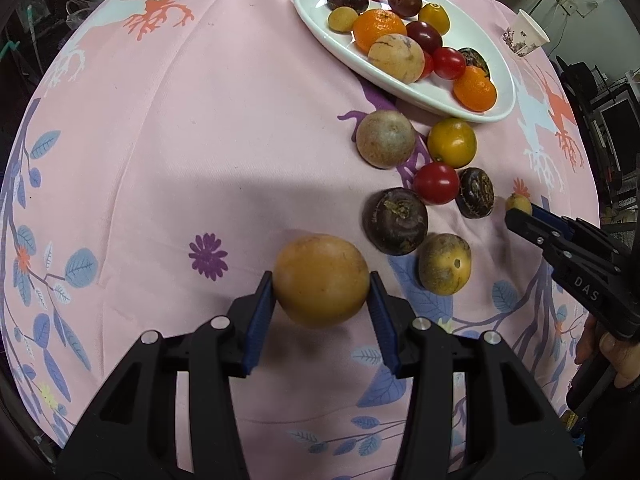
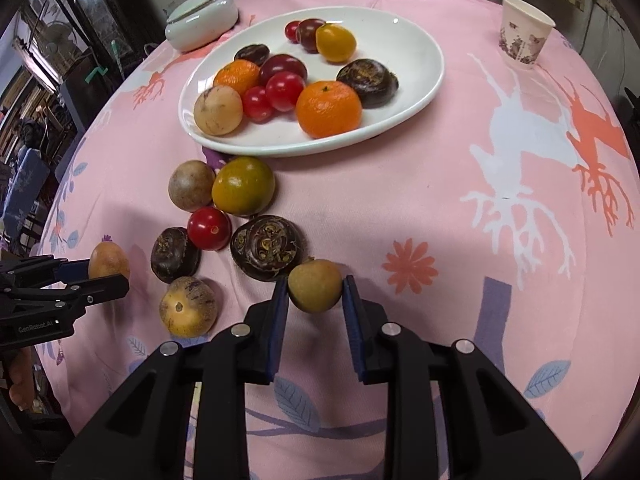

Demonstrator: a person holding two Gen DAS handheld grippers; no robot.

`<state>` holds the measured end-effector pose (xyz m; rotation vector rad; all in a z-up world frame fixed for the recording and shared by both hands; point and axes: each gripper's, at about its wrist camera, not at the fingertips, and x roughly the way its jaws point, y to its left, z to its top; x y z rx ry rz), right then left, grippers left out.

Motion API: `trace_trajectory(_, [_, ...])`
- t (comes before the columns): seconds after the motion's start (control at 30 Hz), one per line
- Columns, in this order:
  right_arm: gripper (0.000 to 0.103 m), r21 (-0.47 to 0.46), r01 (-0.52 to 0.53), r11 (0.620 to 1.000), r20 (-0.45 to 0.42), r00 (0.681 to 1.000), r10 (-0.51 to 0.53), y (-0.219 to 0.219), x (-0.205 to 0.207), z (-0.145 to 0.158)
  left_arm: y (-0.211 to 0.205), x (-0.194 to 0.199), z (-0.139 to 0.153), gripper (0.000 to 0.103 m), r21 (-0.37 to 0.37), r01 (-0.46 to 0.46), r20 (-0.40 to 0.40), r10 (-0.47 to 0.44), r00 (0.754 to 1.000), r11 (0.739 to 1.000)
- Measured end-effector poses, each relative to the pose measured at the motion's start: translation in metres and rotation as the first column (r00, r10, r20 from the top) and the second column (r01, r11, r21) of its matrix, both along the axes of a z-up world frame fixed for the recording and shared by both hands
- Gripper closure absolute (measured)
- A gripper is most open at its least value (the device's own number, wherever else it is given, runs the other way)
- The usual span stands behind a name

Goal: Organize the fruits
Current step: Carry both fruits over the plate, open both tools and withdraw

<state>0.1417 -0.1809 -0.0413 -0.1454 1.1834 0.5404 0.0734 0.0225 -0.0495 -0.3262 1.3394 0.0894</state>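
My left gripper [image 1: 321,280] is shut on a round tan-orange fruit [image 1: 321,279], held just above the pink cloth; it also shows in the right wrist view [image 2: 107,261]. My right gripper [image 2: 315,286] is shut on a small yellow-green fruit [image 2: 315,286], seen small in the left wrist view [image 1: 517,202]. A white oval plate [image 2: 416,92] holds mandarins, red and dark tomatoes, dark water chestnuts and a tan fruit. Several loose fruits lie between the grippers and the plate: a red tomato [image 2: 209,227], a dark chestnut [image 2: 266,247], a yellow-green tomato [image 2: 243,186].
A paper cup [image 2: 525,32] stands at the far right of the table. A white lidded dish [image 2: 201,21] sits at the far left behind the plate. The pink patterned cloth [image 2: 440,208] covers the round table, whose edges drop off at both sides.
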Motion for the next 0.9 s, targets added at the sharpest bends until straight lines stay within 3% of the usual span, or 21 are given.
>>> trace_trajectory(0.5, [0.075, 0.105, 0.046, 0.993, 0.064, 0.997, -0.053, -0.02, -0.01, 0.048, -0.005, 0.015, 0.044, 0.056, 0.054, 0.047, 0.115, -0.053, 0.992, 0.997])
trace_trajectory(0.9, [0.075, 0.198, 0.055, 0.979, 0.112, 0.991, -0.079, 0.003, 0.047, 0.074, -0.004, 0.091, 0.081, 0.056, 0.095, 0.086, 0.23, -0.106, 0.968, 0.992])
